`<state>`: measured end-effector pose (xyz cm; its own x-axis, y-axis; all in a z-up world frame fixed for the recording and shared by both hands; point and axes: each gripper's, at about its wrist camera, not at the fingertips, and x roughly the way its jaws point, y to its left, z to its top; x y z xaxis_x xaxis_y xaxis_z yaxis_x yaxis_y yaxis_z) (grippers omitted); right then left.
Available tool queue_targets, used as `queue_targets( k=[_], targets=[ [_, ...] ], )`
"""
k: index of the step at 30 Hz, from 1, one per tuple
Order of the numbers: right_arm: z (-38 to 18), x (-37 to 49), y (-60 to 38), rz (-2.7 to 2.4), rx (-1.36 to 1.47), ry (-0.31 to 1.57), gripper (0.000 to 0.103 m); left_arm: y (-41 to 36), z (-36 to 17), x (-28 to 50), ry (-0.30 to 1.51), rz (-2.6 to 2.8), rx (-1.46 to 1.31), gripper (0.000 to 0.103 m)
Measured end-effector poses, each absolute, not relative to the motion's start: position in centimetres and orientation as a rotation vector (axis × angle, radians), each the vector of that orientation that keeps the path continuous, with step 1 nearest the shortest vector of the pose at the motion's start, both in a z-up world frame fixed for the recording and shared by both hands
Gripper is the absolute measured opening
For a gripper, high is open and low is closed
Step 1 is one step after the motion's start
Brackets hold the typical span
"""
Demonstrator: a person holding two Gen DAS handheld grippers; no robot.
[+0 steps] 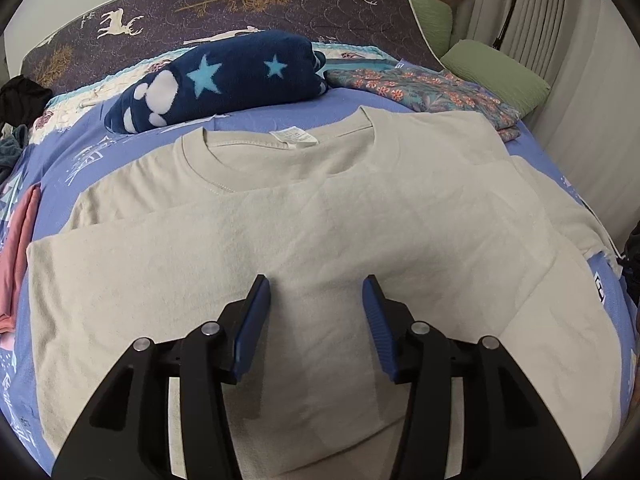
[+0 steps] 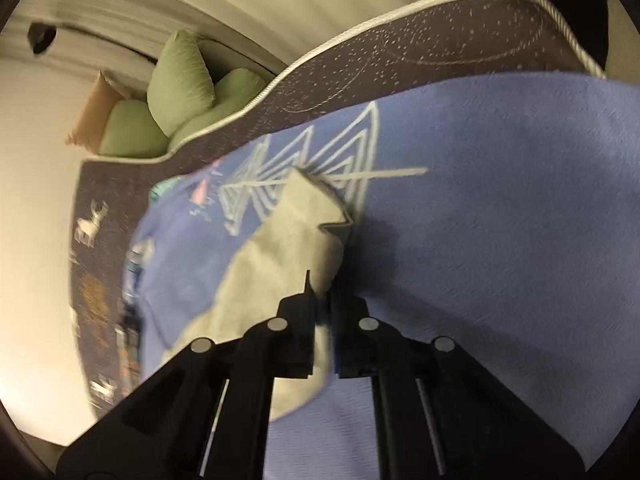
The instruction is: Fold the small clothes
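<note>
Beige tee [image 1: 320,208] lies folded on the blue bedspread [image 1: 100,136]; left claw [image 1: 316,292] gapes empty over it, right claw [image 2: 322,300] pinches its edge.

Beige T-shirt [image 1: 320,220] fills the middle, plain, with a white label at the collar. Under it the bedsheet [image 1: 92,148] is periwinkle blue with pale line drawings. At twelve o'clock the blanket roll [image 1: 216,80] is navy with light-blue stars and white paw prints. At one o'clock, a teal floral cloth [image 1: 432,92] with orange blossoms. At two o'clock, a green pillow [image 1: 496,76]. At nine o'clock, a pink garment [image 1: 18,248]. The mattress [image 1: 240,4] is dark purple with white deer and golden trees. The left tool [image 1: 316,292] is black with blue pads.
</note>
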<state>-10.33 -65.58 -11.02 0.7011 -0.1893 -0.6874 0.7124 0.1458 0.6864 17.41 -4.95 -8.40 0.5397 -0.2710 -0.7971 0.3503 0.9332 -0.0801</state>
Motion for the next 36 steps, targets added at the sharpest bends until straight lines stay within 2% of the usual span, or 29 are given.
queue_targets(
  k=[6,13,17,20,22,24,26,30,36],
  targets=[
    [-2.8,-2.6,-58.4,-0.403,1.069,0.463,0.006,-4.1,-8.0,17.4,0.921,-0.405,0.029,0.051],
    [4.4,9.6,-40.1,0.076,0.773,0.528,0.006,-1.1,-6.5,16.8,0.908,-0.472,-0.112,0.051],
    [3.8,13.7,-29.0,0.299,0.617,0.625,0.006,2.0,-5.3,16.0,0.888,-0.529,-0.216,0.051],
    [0.9,14.7,-21.7,0.425,0.458,0.754,0.006,4.4,-5.2,15.6,0.886,-0.554,-0.287,0.051],
    [-2.0,14.3,-18.3,0.475,0.341,0.873,0.013,5.4,-5.5,15.5,0.906,-0.567,-0.317,0.051],
    [-4.5,13.9,-16.8,0.502,0.279,0.97,0.021,6.0,-5.9,15.5,0.92,-0.583,-0.348,0.051],
    [-5.8,13.1,-16.8,0.497,0.243,1.011,0.024,5.9,-6.3,15.8,0.941,-0.62,-0.368,0.051],
    [-5.7,10.5,-18.0,0.452,0.157,0.981,0.025,3.8,-6.9,17.0,0.987,-0.661,-0.36,0.051],
    [-4.6,8.4,-19.9,0.385,0.039,0.935,0.04,-1.2,-8.8,19.7,1.095,-0.673,-0.283,0.052]
  ],
)
